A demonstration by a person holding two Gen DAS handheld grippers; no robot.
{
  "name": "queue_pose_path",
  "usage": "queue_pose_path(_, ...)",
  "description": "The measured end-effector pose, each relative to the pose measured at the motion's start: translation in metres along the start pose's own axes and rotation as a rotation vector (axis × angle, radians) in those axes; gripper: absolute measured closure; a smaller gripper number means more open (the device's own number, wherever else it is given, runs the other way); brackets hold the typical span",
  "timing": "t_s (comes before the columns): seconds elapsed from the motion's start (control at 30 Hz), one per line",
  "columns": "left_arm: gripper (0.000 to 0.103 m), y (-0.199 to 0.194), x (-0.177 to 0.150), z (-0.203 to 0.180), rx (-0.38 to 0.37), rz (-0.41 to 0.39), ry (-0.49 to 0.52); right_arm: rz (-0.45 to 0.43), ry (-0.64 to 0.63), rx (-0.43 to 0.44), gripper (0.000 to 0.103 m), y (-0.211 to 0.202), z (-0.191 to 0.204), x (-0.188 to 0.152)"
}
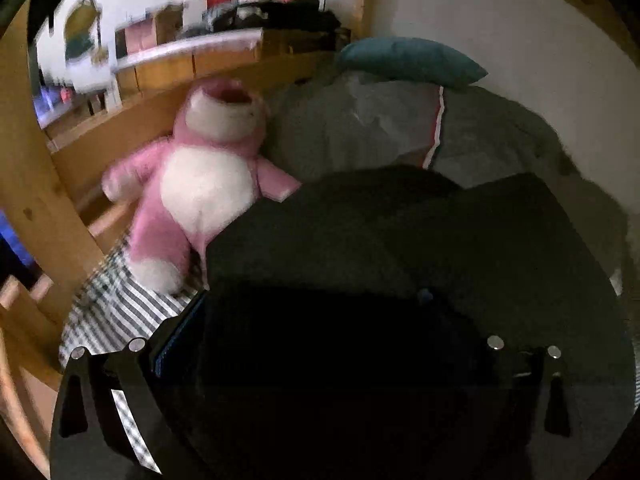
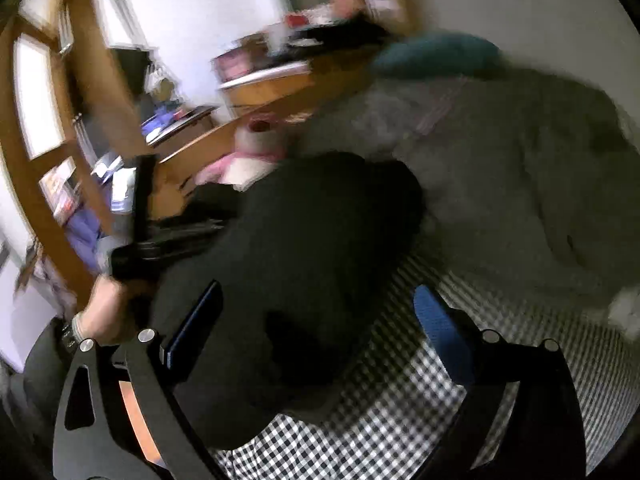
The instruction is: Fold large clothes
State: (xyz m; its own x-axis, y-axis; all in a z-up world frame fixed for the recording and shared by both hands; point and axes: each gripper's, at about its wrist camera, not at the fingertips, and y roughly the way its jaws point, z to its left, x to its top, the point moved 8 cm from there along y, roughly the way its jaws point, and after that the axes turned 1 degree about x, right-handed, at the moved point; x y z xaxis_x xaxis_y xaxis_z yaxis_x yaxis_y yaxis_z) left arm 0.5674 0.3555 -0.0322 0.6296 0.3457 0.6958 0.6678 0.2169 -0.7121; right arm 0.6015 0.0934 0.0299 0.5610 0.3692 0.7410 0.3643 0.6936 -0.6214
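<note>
- Left wrist view: the dark garment (image 1: 400,240) fills the lower centre and right of the frame, heaped over the left tool (image 1: 320,344). Only the left finger's blue edge shows; the cloth buries the rest, so I cannot tell whether this tool is pinching it or merely sits under it.
- A pink plush bear (image 1: 200,184) lies at centre left on the striped sheet (image 1: 116,312); a grey duvet (image 1: 400,128) and a teal pillow (image 1: 408,62) sit in the upper right.
- Right wrist view: the right tool (image 2: 316,336) is spread wide, the garment lying bunched across its left finger and over the checked bed sheet (image 2: 400,380), not gripped. The left hand (image 2: 104,312) holds its tool at lower left.
- Judged from the lumpy heap, no neat fold exists yet; spreading flat and folding appear to remain.
</note>
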Motion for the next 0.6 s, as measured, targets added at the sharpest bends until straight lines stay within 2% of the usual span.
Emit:
queue_pose_path(0.03, 0.004, -0.003, -0.008, 0.003, -0.022, 0.012, -0.011, 0.042, -0.059, 0.021, 0.008, 0.011, 0.014, 0.001)
queue_pose_path(0.07, 0.004, -0.001, -0.009, 0.000, -0.025, 0.016, -0.012, 0.121, -0.145, -0.010, 0.007, 0.036, 0.027, -0.006)
queue_pose_path(0.1, 0.004, 0.008, -0.013, -0.002, -0.004, 0.010, 0.005, 0.156, -0.183, -0.034, 0.005, 0.054, 0.032, -0.010)
queue_pose_path(0.17, 0.004, 0.013, -0.015, 0.000, 0.043, -0.009, 0.050, 0.204, -0.099, 0.016, 0.003, 0.083, 0.026, -0.018)
queue_pose_path(0.27, 0.004, 0.028, -0.023, 0.001, -0.011, 0.003, 0.053, 0.242, -0.070, 0.048, 0.003, 0.103, 0.008, -0.039)
queue_pose_path(0.37, 0.004, 0.031, -0.027, -0.009, 0.011, -0.014, 0.083, 0.262, -0.036, 0.060, 0.002, 0.115, 0.002, -0.043)
queue_pose_path(0.43, 0.004, 0.035, -0.025, -0.014, 0.046, -0.020, 0.099, 0.251, -0.014, 0.075, 0.002, 0.113, -0.007, -0.051)
queue_pose_path(0.53, 0.004, 0.027, -0.019, -0.017, 0.049, -0.017, 0.086, 0.140, -0.004, 0.080, 0.002, 0.097, -0.003, -0.042)
queue_pose_path(0.6, 0.004, 0.006, -0.016, -0.015, 0.081, -0.045, 0.080, 0.095, 0.074, 0.082, 0.002, 0.082, -0.004, -0.043)
